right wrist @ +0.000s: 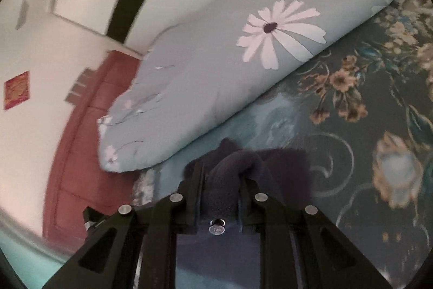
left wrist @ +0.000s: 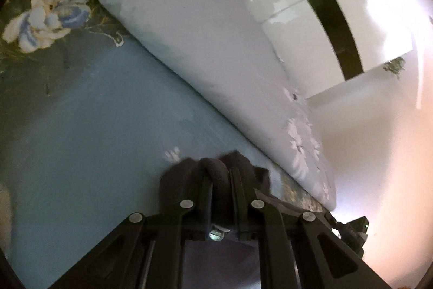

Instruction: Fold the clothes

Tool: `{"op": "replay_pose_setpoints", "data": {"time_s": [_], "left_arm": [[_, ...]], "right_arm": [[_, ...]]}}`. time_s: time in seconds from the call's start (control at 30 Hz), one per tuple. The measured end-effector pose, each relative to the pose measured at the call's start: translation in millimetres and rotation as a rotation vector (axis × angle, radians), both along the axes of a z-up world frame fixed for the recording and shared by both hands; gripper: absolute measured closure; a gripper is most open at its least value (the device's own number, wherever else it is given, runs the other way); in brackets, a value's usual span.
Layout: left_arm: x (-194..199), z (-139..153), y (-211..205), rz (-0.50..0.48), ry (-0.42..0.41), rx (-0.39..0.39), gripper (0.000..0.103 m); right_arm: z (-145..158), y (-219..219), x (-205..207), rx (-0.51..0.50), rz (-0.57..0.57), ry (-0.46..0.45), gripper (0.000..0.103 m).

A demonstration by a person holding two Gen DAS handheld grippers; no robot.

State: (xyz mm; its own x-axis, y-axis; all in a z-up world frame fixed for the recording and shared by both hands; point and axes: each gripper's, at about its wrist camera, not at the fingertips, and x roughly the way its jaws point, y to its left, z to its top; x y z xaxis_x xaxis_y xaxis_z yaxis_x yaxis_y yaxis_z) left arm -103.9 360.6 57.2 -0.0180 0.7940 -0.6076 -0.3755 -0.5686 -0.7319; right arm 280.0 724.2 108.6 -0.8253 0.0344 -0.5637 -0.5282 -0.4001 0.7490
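A dark navy garment is pinched in both grippers. In the left wrist view my left gripper (left wrist: 219, 169) is shut on a bunched fold of the dark garment (left wrist: 184, 175), held just above the blue floral bedsheet (left wrist: 81, 126). In the right wrist view my right gripper (right wrist: 224, 169) is shut on another bunched fold of the same garment (right wrist: 286, 164), above the dark floral part of the sheet (right wrist: 365, 104). The rest of the garment hangs below the fingers and is mostly hidden.
A rolled pale-blue quilt with white daisies (left wrist: 205, 39) (right wrist: 230, 58) lies across the bed just beyond both grippers. White wardrobe doors with a dark strip (left wrist: 324, 4) stand behind it. A reddish-brown door (right wrist: 81, 142) is at the left in the right wrist view.
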Motion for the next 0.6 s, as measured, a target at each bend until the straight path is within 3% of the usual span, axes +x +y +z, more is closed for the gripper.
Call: {"op": "replay_pose_setpoints", "data": {"time_s": [0.1,0.2,0.27,0.33,0.4,0.43,0.53,0.6], "left_arm": [[-11.6,-25.3,14.5,-0.005,-0.033,-0.049,0.088],[-20.0,-47.0,19.5,-0.006,-0.101,-0.04,0.085],[-25.9,-56.6,15.8,0.002,-0.176,0.024,0.077],[-32.3,-59.0,2.3,0.046,-0.244,0.145,0.063],[-37.9,-54.0,-14.1,0.099,-0.258,0.243,0.044],[-39.6,-48.6,-22.0,0.123,-0.236,0.249,0.043],[-36.3,-38.3,-35.6,0.131,-0.183,0.192,0.041],[-30.4,-34.9,-42.5,0.12,-0.166,0.16,0.041]], "right_arm": [[-25.4,15.1,-17.9,-0.025,-0.027,-0.055,0.083],[-51.6,23.0,-24.1,-0.068,-0.059,-0.097,0.083],[-58.5,25.5,-25.0,-0.075,-0.073,-0.104,0.082],[-51.7,24.9,-22.2,-0.055,-0.078,-0.082,0.082],[-44.9,24.2,-19.3,-0.035,-0.082,-0.061,0.08],[-41.5,23.9,-17.9,-0.025,-0.085,-0.05,0.073],[-31.4,22.9,-13.7,0.005,-0.092,-0.019,0.037],[-24.6,22.2,-10.8,0.026,-0.097,0.003,0.035]]}}
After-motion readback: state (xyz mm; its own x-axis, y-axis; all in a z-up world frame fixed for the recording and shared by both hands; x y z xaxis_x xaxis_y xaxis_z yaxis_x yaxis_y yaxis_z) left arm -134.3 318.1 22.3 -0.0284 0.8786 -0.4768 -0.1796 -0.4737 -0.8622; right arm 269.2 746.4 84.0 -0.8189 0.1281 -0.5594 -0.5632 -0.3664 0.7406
